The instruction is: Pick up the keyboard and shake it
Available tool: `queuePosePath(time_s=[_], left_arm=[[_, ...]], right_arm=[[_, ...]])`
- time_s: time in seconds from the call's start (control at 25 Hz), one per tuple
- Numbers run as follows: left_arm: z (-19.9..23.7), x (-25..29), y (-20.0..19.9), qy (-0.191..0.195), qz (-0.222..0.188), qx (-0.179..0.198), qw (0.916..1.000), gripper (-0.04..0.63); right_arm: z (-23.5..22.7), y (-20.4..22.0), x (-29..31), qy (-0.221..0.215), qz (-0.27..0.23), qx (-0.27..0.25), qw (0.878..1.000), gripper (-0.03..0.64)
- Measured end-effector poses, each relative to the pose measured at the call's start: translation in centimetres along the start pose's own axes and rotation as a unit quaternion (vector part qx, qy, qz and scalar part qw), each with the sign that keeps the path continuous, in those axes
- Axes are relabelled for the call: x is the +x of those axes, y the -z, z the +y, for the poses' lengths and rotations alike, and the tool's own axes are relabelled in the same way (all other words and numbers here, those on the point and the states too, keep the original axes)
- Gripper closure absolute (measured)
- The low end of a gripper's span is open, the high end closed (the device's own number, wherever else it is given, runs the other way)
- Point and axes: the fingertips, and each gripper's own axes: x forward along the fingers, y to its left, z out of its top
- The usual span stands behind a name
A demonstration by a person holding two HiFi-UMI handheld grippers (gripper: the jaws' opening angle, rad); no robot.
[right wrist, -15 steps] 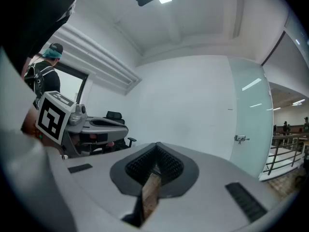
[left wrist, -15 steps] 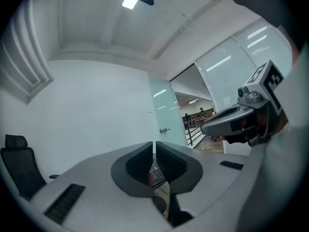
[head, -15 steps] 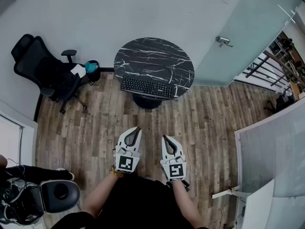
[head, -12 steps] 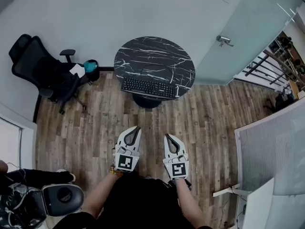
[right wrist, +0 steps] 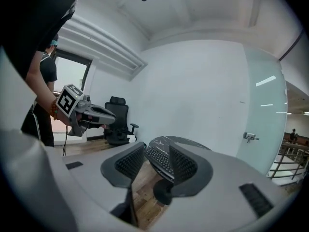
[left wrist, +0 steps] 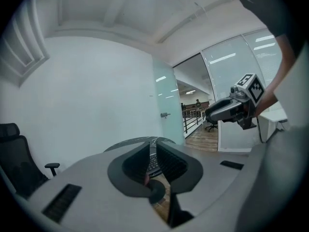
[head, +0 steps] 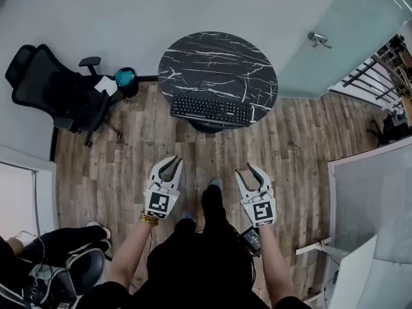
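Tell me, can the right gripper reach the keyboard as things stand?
Probably not yet: floor lies between the right gripper and the keyboard at the near edge of the table. Nothing blocks the way, and its jaws stand open.

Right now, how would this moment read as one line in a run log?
stage: before pickup | keyboard: on round marble table, untouched | left gripper: shut, empty | right gripper: open, empty

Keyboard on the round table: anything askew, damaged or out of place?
Nothing stands out. The keyboard lies flat along the near edge of the marble table, intact as far as the views show.
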Motion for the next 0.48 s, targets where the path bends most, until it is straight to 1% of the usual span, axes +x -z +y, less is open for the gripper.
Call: queuePosePath(time_s=[0.08, 0.2, 0.28, 0.36, 0.48], left_arm=[[0.7, 1.7, 1.2, 0.010, 0.019, 0.014, 0.9997, 0.563], [2.0, 4.9, 2.6, 0.010, 0.048, 0.029, 0.9984, 0.555], [2.8, 7.3, 3.4, 0.010, 0.068, 0.035, 0.9970, 0.526], [3.5, 9.5, 4.1, 0.008, 0.089, 0.029, 0.9956, 0.479], [5.3, 11.9, 5.6, -0.009, 0.126, 0.010, 0.9919, 0.459]], right_arm=[[-1.7, 0.8, 1.8, -0.015, 0.007, -0.011, 1.000, 0.433], [-4.9, 2.3, 4.8, -0.033, 0.010, -0.015, 0.999, 0.422], [-7.6, 3.3, 7.1, -0.040, 0.013, -0.007, 0.999, 0.416], [-10.3, 4.1, 9.0, -0.044, 0.022, -0.005, 0.999, 0.411], [-13.2, 5.3, 11.8, -0.070, 0.033, -0.011, 0.997, 0.400]])
